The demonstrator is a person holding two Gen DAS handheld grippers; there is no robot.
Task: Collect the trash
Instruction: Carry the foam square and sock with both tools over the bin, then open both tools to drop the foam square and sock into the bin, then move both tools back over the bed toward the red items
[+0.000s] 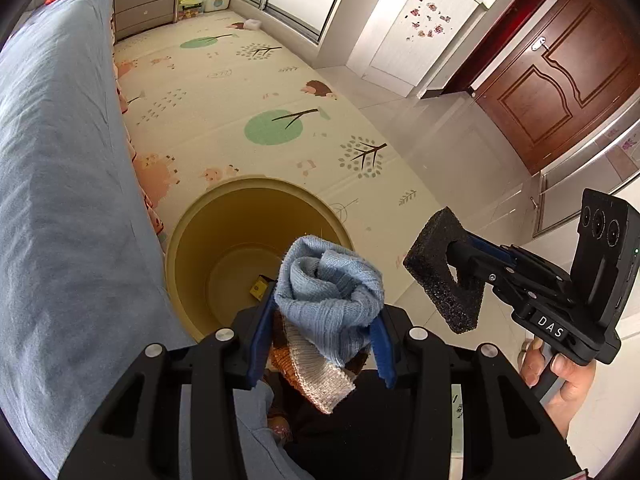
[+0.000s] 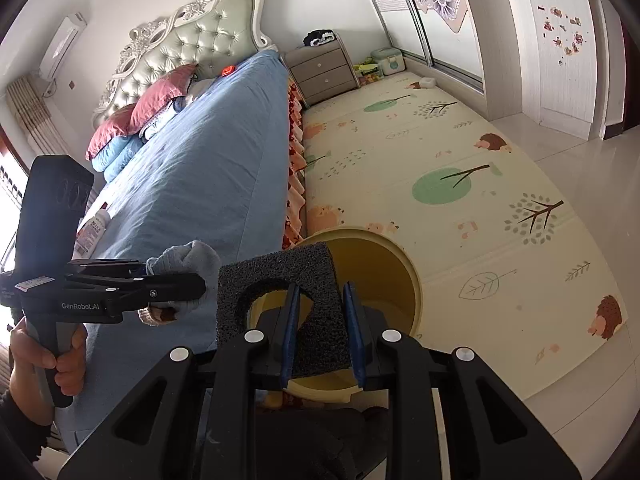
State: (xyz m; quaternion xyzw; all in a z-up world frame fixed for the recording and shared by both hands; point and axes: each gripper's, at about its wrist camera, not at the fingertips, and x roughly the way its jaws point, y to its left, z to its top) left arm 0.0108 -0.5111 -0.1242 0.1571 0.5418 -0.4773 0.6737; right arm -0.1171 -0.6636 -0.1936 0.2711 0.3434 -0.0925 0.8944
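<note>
My left claw (image 1: 322,312) pinches a soft, light sock (image 1: 328,284), right claw (image 2: 320,320) pinches crumbly foam (image 2: 308,300); bin (image 1: 188,240) at 12.

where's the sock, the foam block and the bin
sock (image 1: 330,280): left wrist view, on the blue rolled part.
foam block (image 2: 316,320): right wrist view, on its face between the fingers.
bin (image 1: 192,240): left wrist view, on its inner left wall.

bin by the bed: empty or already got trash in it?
Nearly empty. The left wrist view looks down into the yellow bin: one small yellow-and-black item lies on its floor; the blue sock in the left tongs hides part.
</note>
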